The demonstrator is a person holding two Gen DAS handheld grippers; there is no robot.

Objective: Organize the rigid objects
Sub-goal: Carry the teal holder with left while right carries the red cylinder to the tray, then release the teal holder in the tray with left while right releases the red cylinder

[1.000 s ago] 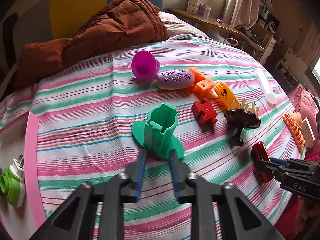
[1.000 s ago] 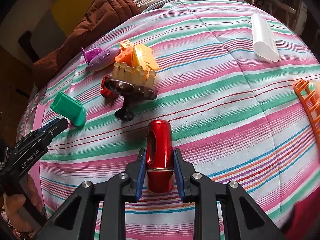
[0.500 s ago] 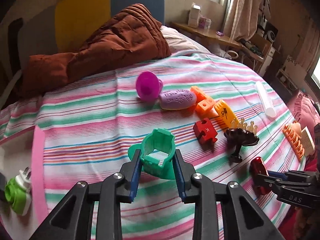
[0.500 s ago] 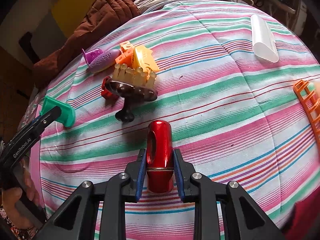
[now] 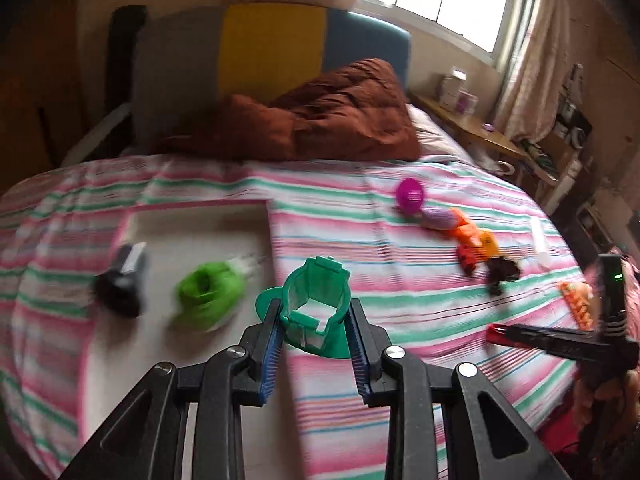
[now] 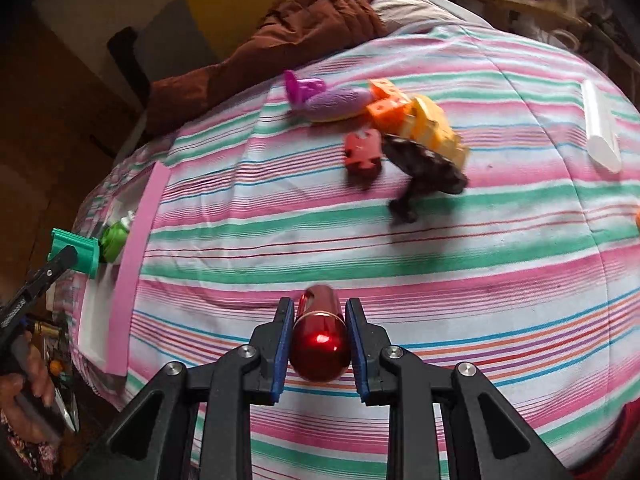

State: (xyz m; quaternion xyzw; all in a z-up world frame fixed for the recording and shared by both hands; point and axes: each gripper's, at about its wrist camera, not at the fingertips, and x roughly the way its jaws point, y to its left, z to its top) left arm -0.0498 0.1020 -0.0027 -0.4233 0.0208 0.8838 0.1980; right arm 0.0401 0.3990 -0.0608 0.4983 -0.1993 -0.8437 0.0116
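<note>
My left gripper [image 5: 314,324] is shut on a green plastic holder [image 5: 316,304] and carries it above the striped bed, at the right edge of a pink-rimmed white tray [image 5: 208,236]. In the tray lie a lime-green toy [image 5: 210,290] and a black object [image 5: 120,284]. My right gripper [image 6: 319,334] is shut on a shiny red cylinder [image 6: 319,344], lifted off the bedspread. In the right wrist view the left gripper [image 6: 60,258] with the green holder [image 6: 78,250] shows at the far left over the tray [image 6: 128,276].
A cluster of toys lies mid-bed: a magenta cup [image 5: 410,196], a purple oval [image 5: 438,218], orange blocks [image 6: 386,104], a yellow piece [image 6: 438,130], a red puzzle piece [image 6: 362,152], a dark brown stand [image 6: 424,168]. A white tube [image 6: 598,128] lies right. A brown quilt [image 5: 328,116] fills the bed's head.
My left gripper closed on the green holder, lifted it and swung left toward the tray. My right gripper raised the red cylinder off the bed and tilted it.
</note>
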